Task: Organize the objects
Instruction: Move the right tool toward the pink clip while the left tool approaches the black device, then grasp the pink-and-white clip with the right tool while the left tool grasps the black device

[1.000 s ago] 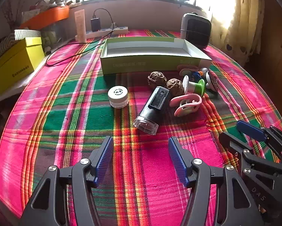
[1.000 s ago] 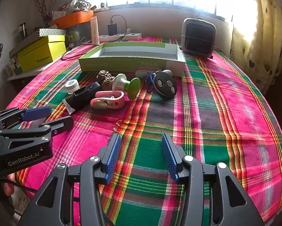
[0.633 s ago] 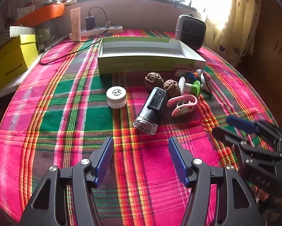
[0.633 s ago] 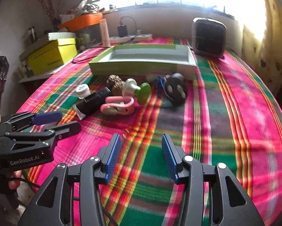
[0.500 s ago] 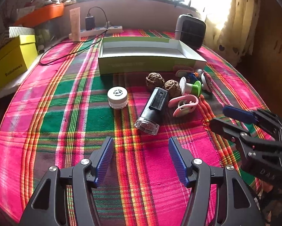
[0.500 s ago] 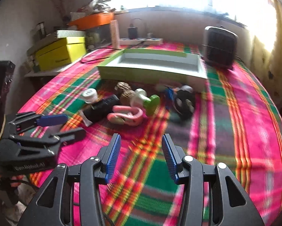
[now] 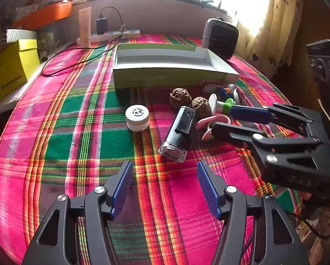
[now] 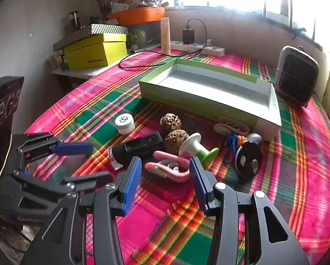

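Beside pink clip [image 8: 169, 167], right gripper [image 8: 165, 172] agape

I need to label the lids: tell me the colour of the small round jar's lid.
White, with a small dark printed mark, on the small round jar; it shows best in the left wrist view.

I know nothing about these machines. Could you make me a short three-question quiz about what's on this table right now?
1. True or false: the shallow green cardboard tray already holds some of the small objects.
2. Which object lies nearest in front of the right gripper? A) the small white round jar B) the pink plastic clip C) the grey and black desk fan
3. Fill in: the two brown wrinkled walnuts lie beside the black ___ with a clear lens end.

Key: 1 false, the tray is empty. 2 B. 3 flashlight.
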